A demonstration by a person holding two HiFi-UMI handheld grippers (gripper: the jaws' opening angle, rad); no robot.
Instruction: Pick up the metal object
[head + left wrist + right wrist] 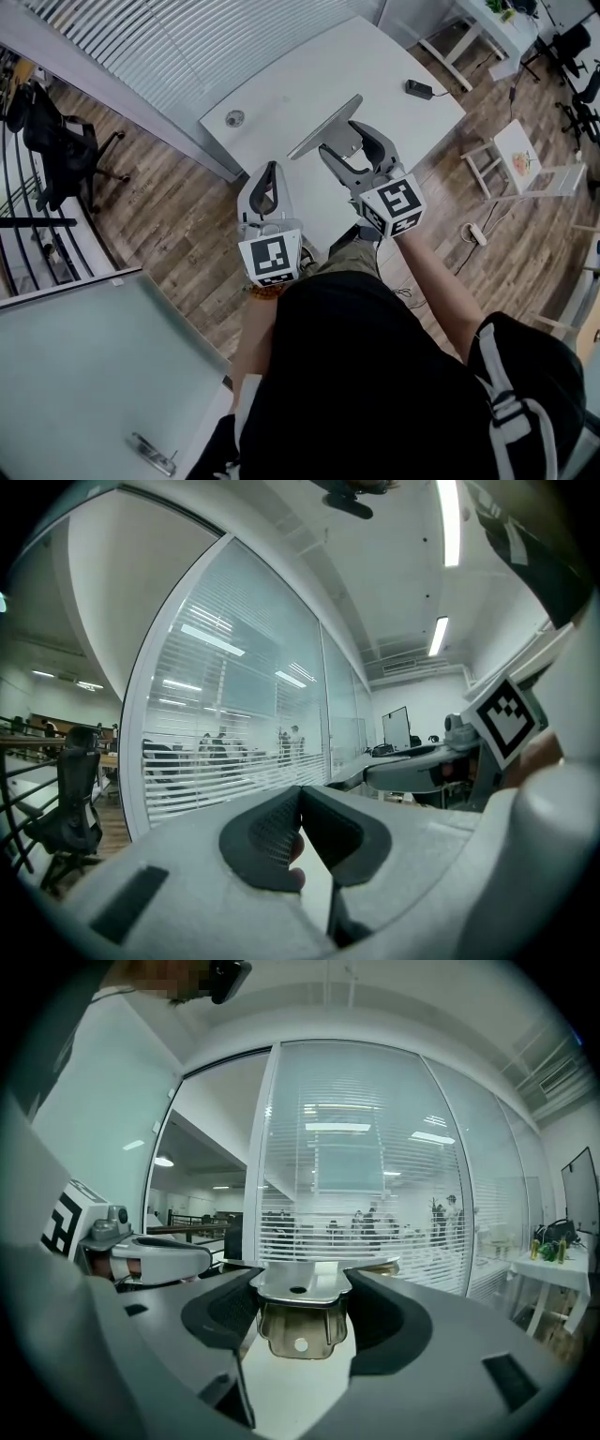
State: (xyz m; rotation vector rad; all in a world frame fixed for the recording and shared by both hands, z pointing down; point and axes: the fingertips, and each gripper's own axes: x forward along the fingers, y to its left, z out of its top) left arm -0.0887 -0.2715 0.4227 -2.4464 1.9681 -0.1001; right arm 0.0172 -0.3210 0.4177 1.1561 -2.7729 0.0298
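Note:
The metal object (325, 129) is a flat grey plate with a bent, holed bracket end (298, 1330). My right gripper (349, 142) is shut on that end and holds it over the white table (309, 66); in the right gripper view it sits clamped between both dark pads (230, 1312) of the right gripper (300, 1302). My left gripper (270, 178) hovers at the table's near edge, to the left of the right one. Seen in the left gripper view, the left gripper (300, 801) has its pad tips touching, with nothing between them.
A small round disc (234, 118) and a black adapter (418, 89) lie on the table. A glass wall with blinds (159, 56) runs along the left. A black office chair (66, 150) stands far left, a white stool (520, 155) and a power strip (476, 234) at right.

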